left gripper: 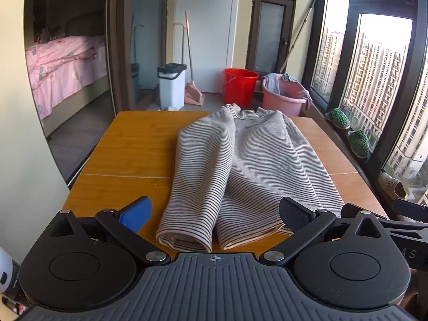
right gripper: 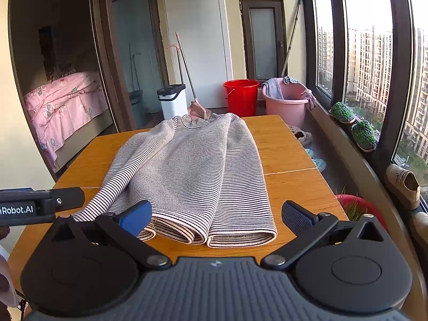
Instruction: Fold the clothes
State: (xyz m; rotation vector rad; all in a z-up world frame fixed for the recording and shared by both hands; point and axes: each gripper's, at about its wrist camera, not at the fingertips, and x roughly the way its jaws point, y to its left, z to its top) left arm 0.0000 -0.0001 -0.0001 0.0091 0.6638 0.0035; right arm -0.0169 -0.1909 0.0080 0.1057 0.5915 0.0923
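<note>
A wooden table fills the middle of both views, and on it lies a striped shirt, collar at the far end and hem at the near edge. Its two sides are already turned in over the middle, so it forms a long narrow strip with rolled folds showing at the hem. The step in hand looks like the lengthwise fold: the hem probably has to be carried up toward the collar next, which would call for each gripper to drop onto a near corner and pinch through all the layers.

The left gripper hangs over the hem with its jaws spread as wide as they go, holding nothing. The right gripper does the same, empty and fully open.

On the side of the left gripper, seen from the right wrist, a label reads "Robot.AI", its start cut off.
</note>
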